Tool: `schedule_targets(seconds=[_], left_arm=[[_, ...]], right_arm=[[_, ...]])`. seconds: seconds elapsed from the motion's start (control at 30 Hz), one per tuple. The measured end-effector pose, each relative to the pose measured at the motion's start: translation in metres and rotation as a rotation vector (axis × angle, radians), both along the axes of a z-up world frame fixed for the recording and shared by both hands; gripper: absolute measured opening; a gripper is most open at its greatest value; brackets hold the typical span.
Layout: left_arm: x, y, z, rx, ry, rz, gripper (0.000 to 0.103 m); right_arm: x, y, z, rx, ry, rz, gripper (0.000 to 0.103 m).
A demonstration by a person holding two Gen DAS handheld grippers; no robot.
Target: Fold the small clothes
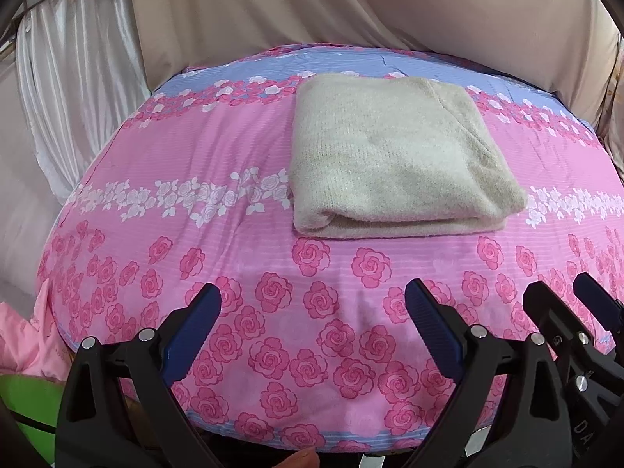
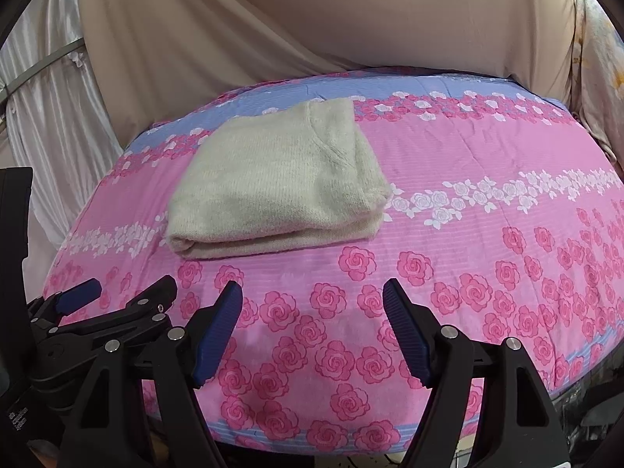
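A cream knitted garment (image 1: pixel 394 156) lies folded into a thick rectangle on the pink rose-print cover (image 1: pixel 218 241). It also shows in the right wrist view (image 2: pixel 280 179), left of centre. My left gripper (image 1: pixel 312 296) is open and empty, held over the cover's near edge, short of the garment. My right gripper (image 2: pixel 312 292) is open and empty, also near the front edge. The right gripper shows at the right edge of the left wrist view (image 1: pixel 557 292), and the left gripper at the left edge of the right wrist view (image 2: pixel 124 288).
Beige draped cloth (image 2: pixel 312 19) hangs behind the surface. White satin curtain (image 1: pixel 78 78) hangs at the left. A pink cloth and a green object (image 1: pixel 23 397) lie off the near left corner. The cover (image 2: pixel 487 234) drops away at its edges.
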State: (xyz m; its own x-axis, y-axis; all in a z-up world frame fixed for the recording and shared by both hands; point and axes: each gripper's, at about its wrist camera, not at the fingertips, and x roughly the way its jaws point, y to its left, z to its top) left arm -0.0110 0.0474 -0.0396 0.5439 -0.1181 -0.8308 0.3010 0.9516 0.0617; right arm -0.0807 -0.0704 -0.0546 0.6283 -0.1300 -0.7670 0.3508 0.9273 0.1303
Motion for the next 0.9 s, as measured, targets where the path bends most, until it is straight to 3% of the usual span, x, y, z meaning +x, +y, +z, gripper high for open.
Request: schedule_targets(seconds=[0.9], left_arm=[[0.0050,-0.0025,-0.0045,0.019,0.007,0.000,0.093]], right_arm=[[0.0021,-0.0021,-0.0053,0.004,0.016,-0.009,0.072]])
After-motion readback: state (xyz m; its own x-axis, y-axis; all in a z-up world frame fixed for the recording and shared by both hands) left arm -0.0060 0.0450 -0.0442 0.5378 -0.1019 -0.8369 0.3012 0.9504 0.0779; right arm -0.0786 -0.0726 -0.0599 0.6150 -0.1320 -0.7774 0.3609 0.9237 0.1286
